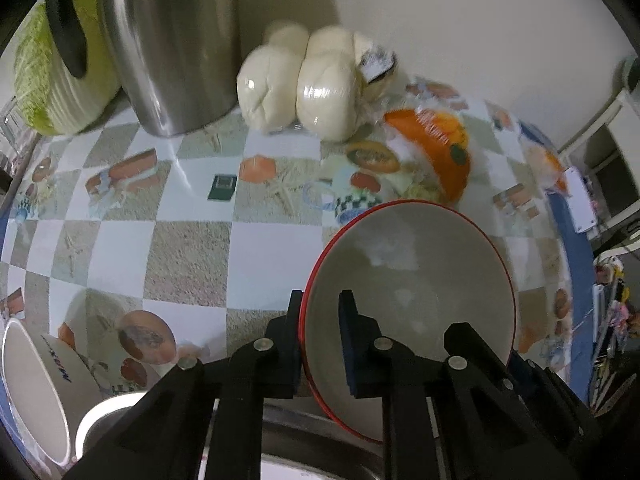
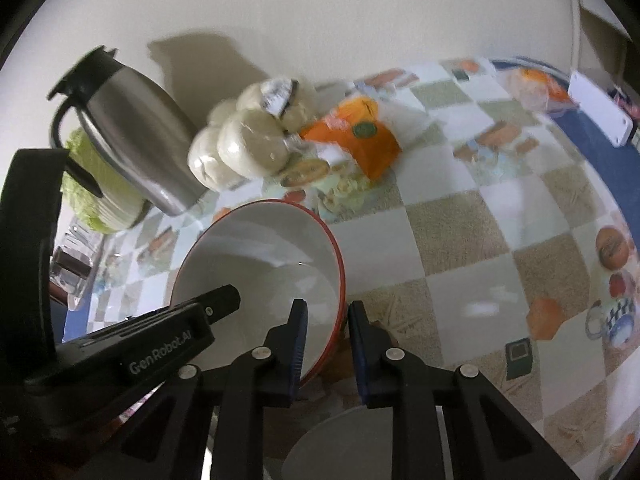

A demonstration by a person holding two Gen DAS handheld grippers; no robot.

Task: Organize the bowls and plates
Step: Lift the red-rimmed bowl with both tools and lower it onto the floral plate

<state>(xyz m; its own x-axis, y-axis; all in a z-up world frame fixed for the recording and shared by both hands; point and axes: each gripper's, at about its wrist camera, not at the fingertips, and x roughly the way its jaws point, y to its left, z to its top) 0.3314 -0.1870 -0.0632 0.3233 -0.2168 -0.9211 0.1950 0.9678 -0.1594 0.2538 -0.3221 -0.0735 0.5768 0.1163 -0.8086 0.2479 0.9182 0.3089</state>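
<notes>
A bowl, white inside with a red rim and red outside, hangs tilted above the checked tablecloth. My left gripper is shut on its left rim, one finger inside and one outside. In the right wrist view the same bowl is held at its right rim by my right gripper, also shut on it. A white bowl with blue lettering lies on its side at the lower left. Part of a white dish shows below the right gripper.
A steel jug and a cabbage stand at the back left, wrapped buns and an orange packet behind the bowl. A steel vessel sits by the lettered bowl. A white box lies near the table's blue edge.
</notes>
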